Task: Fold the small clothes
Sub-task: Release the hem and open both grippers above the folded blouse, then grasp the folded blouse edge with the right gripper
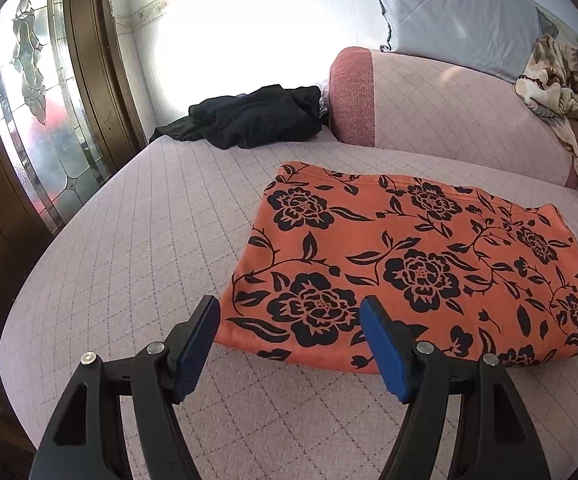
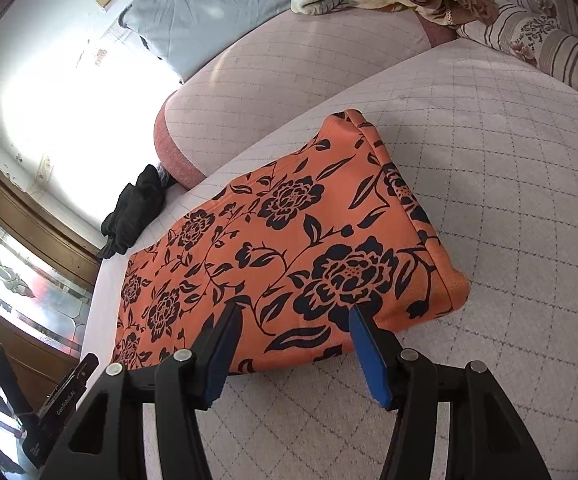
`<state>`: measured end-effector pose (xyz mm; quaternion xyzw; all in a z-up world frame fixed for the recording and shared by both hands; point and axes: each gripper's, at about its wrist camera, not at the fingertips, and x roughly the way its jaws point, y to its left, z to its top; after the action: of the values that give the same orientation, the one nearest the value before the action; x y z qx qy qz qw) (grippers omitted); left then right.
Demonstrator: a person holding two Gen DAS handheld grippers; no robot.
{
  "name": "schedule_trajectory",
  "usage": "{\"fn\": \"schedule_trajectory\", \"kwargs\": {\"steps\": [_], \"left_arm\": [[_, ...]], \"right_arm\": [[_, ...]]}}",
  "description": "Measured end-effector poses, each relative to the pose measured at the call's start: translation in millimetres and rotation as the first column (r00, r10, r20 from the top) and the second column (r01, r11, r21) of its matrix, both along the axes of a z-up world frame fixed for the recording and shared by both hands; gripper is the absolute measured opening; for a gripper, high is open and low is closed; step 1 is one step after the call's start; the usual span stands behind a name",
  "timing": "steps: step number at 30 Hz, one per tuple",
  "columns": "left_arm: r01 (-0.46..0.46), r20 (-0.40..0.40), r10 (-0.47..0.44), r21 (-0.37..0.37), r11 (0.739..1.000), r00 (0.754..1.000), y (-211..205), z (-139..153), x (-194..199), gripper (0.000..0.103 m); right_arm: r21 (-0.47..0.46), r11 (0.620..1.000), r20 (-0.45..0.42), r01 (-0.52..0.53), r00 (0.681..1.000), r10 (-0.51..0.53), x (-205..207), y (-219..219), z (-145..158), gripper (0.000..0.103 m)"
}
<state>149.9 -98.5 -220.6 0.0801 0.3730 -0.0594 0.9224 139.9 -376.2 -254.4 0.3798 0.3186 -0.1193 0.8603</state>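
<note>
An orange garment with black flowers (image 1: 409, 248) (image 2: 289, 220) lies folded into a flat rectangle on the pale quilted bed cover (image 1: 129, 240) (image 2: 509, 200). My left gripper (image 1: 289, 304) is open, just short of the garment's near left corner, with nothing pinched between its blue pads. My right gripper (image 2: 293, 309) also stands open, at the near edge by the garment's right end. Its pads are off the cloth. The left gripper's body (image 2: 49, 400) shows at the lower left of the right wrist view.
A crumpled black garment (image 1: 257, 120) (image 2: 137, 208) lies at the far end by a pink bolster (image 1: 429, 108). Behind are a blue pillow (image 1: 449, 12) and a floral blanket (image 1: 561, 92). A stained-glass door (image 1: 29, 100) stands past the bed's left edge.
</note>
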Motion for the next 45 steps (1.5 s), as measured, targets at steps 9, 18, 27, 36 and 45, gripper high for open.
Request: {"fn": "schedule_trajectory", "kwargs": {"steps": [9,18,27,36,45], "left_arm": [[-0.013,-0.02,0.013,0.015,1.0,1.0,-2.3,-9.0,11.7,0.073],[-0.129,-0.338,0.081,-0.122,0.984,0.938,25.0,-63.0,51.0,0.078],[-0.227,-0.223,0.197,-0.117,0.967,0.955,52.0,-40.4,46.7,0.078],[-0.254,-0.268,0.222,-0.09,0.963,0.937,60.0,-48.2,54.0,0.079],[-0.284,-0.329,0.253,-0.052,0.957,0.91,66.3,-65.0,68.2,0.079]], "right_arm": [[0.024,1.0,-0.006,0.017,1.0,-0.016,17.8,-11.3,-11.1,0.06],[0.139,0.99,-0.027,0.023,0.999,-0.02,24.3,-24.4,-32.3,0.062],[0.083,0.996,0.13,-0.02,0.992,0.009,13.8,-13.3,-7.0,0.064],[0.102,0.992,0.044,0.068,0.996,-0.073,11.7,-29.3,-20.1,0.064],[0.1,0.984,-0.12,0.149,0.983,-0.137,13.9,-53.1,-42.2,0.025]]}}
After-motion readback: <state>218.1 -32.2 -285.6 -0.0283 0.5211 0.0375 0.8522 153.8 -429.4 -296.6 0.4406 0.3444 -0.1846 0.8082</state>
